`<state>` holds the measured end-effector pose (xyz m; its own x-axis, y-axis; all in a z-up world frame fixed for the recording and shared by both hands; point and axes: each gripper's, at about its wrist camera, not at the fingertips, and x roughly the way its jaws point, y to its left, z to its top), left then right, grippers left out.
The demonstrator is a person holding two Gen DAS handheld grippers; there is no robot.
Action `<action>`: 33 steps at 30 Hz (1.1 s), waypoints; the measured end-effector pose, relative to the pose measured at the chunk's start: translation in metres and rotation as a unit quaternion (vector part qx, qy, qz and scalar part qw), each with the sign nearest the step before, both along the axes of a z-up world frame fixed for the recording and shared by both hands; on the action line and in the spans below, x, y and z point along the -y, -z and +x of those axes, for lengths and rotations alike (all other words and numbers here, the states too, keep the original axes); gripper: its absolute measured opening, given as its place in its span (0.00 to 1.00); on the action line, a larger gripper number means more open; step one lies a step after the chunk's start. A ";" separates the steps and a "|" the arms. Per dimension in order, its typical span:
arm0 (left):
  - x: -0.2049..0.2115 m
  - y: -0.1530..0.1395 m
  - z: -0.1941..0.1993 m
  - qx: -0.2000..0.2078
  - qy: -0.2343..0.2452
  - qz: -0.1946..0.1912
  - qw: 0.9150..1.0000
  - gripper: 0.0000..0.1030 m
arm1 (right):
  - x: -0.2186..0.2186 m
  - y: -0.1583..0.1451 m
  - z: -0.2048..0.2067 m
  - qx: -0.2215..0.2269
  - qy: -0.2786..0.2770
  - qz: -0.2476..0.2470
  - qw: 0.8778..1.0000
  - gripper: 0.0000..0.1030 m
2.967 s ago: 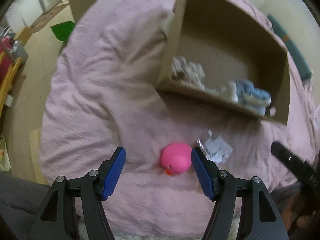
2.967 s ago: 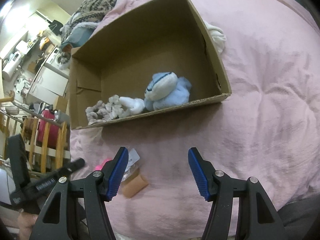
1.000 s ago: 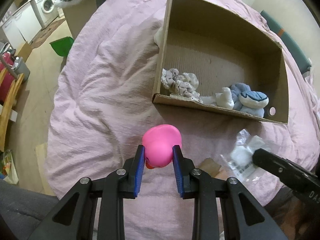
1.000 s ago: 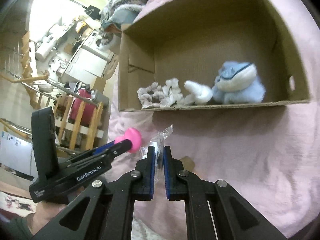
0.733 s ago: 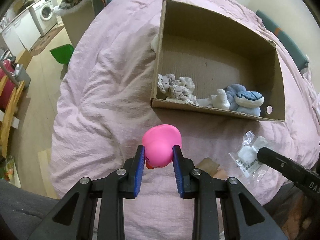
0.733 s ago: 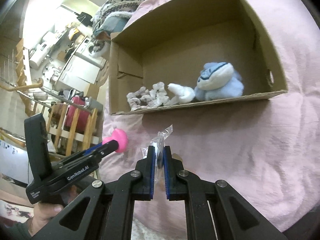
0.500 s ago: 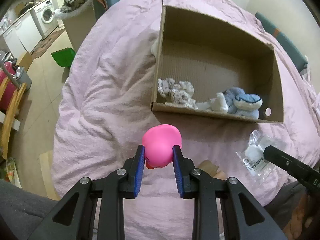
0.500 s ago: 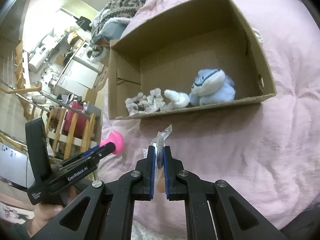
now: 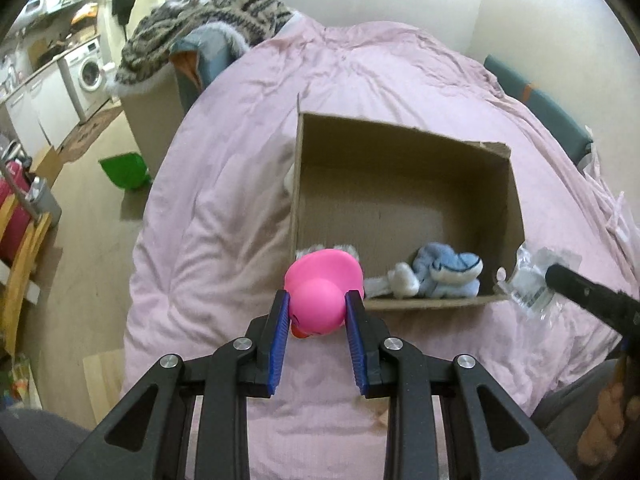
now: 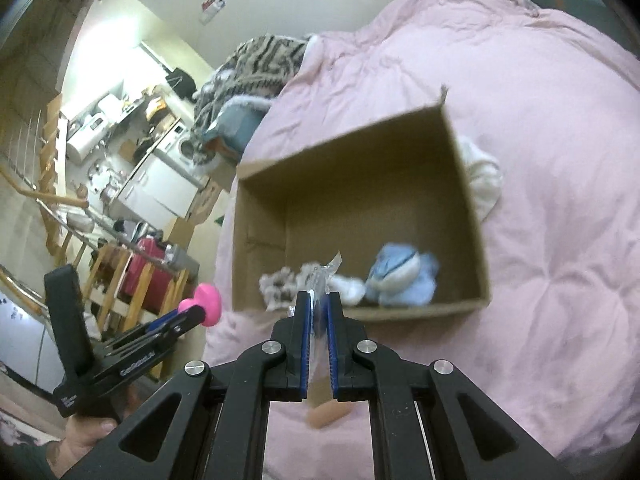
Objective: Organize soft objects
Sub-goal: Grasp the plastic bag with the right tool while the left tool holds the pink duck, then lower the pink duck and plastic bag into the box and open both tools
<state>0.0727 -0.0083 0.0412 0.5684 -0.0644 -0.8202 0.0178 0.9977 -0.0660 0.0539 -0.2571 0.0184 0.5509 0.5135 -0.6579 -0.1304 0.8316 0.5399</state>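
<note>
We logged the left gripper (image 9: pixel 316 312) clamped on the pink duck toy (image 9: pixel 322 294), its blue pads pressing both sides of the rounded body, an orange beak showing low between them. The toy was held in the air in front of the near left corner of the cardboard box (image 9: pixel 404 136). From the right wrist camera we saw the same gripper (image 10: pixel 192 316) and toy (image 10: pixel 208 300) at far left, held off the left edge of the bed.

The box sat open-topped on the pink duvet (image 9: pixel 224 208). Inside, along the near wall, we noted a grey fuzzy bundle (image 10: pixel 280 284), a white soft piece (image 9: pixel 402 282) and a light blue plush (image 9: pixel 448 274) side by side.

The right gripper (image 10: pixel 318 316) was closed on a clear plastic packet (image 10: pixel 324 276), the film pinched between nearly touching pads and sticking up past the tips. In the left wrist view the packet (image 9: pixel 536 280) hung just beside the box's near right corner.

A tan object (image 10: pixel 330 416), blurred, lay on the duvet below the right gripper. A white cloth (image 10: pixel 484 178) touched the box's outer right wall.
</note>
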 end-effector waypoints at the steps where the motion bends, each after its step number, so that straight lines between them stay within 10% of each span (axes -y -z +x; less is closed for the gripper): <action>1: 0.001 -0.002 0.003 0.002 0.003 0.004 1.000 0.24 | 0.004 -0.002 0.004 0.002 0.005 -0.006 1.000 0.09; 15: 0.009 0.012 0.061 0.007 0.018 0.007 1.000 0.24 | 0.044 0.011 0.048 0.014 0.088 -0.060 0.994 0.09; 33: 0.014 0.046 0.069 0.002 0.027 0.008 1.000 0.24 | 0.002 0.043 0.054 -0.019 0.044 -0.186 0.981 0.09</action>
